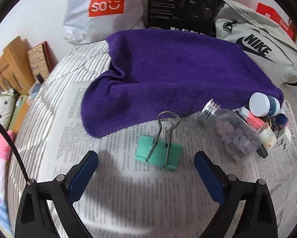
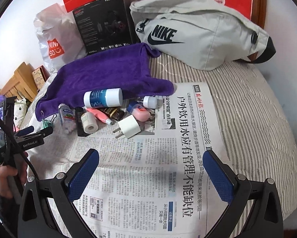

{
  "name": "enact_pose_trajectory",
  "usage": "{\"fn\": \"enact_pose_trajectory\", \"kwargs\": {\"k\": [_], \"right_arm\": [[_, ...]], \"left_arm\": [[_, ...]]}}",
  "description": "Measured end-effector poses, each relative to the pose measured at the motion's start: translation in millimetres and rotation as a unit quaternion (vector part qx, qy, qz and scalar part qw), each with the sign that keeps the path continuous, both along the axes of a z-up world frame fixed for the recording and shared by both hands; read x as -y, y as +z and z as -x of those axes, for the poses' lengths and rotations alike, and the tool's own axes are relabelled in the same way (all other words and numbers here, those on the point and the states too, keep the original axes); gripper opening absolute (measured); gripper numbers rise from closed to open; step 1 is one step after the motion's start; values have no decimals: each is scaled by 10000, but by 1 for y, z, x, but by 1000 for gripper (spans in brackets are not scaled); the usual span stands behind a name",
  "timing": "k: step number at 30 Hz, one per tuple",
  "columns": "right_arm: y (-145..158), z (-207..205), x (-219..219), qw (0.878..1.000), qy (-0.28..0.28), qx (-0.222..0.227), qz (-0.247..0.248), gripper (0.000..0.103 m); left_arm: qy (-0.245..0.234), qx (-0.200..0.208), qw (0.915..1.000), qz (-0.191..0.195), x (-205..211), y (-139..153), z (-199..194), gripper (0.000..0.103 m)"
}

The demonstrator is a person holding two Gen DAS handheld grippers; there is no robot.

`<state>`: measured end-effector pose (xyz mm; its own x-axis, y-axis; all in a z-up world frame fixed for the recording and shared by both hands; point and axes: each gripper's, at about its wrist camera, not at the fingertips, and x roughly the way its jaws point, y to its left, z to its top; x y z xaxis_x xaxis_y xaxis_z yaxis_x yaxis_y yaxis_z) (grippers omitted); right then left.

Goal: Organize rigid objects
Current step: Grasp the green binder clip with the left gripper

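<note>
My left gripper (image 1: 146,156) is open and empty, just short of a green binder clip (image 1: 160,154) that lies on the newspaper (image 1: 112,178), handles pointing away. A clear bottle of pale tablets (image 1: 230,132) lies to its right. My right gripper (image 2: 151,155) is open and empty above the newspaper (image 2: 148,178). Ahead of it lies a pile: a white charger plug (image 2: 128,127), a white and blue bottle (image 2: 102,99), a pink tube (image 2: 100,116), a pink case (image 2: 141,114) and a small white roll (image 2: 89,123). The left gripper also shows at the left edge of the right wrist view (image 2: 37,131).
A purple towel (image 1: 168,75) lies behind the objects. A grey Nike bag (image 2: 198,33), a black box (image 2: 104,21), a Miniso bag (image 1: 102,10) and red bags stand at the back. The striped bedcover (image 2: 247,109) drops off at right.
</note>
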<state>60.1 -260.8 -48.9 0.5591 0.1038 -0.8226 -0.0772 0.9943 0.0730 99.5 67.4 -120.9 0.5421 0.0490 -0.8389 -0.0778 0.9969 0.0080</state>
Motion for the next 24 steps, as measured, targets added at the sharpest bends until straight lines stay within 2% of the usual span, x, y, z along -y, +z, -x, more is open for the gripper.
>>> {"fn": "enact_pose_trajectory", "kwargs": {"k": [4, 8, 10, 14, 16, 20, 24], "right_arm": [[-12, -13, 4, 9997, 34, -125, -203, 103], [-26, -23, 7, 9989, -13, -398, -235, 101], [-30, -26, 8, 9988, -13, -452, -185, 101], [-32, -32, 5, 9988, 27, -488, -100, 101], [-33, -34, 3, 9989, 57, -467, -74, 101], [-36, -45, -2, 9988, 142, -476, 37, 101], [-39, -65, -4, 9988, 120, -390, 269, 95]], "left_arm": [[-304, 142, 9994, -107, 0, -1, -3, 92], [-617, 278, 9977, -39, -2, 2, -2, 77], [-750, 327, 9966, -22, -3, 3, -2, 67], [-1024, 370, 9940, 79, -3, 6, 0, 40], [-1094, 381, 9931, 179, -2, 6, 1, 39], [-1088, 442, 9931, 75, 1, 5, 3, 39], [-1078, 456, 9931, 91, 1, 4, 4, 39]]}}
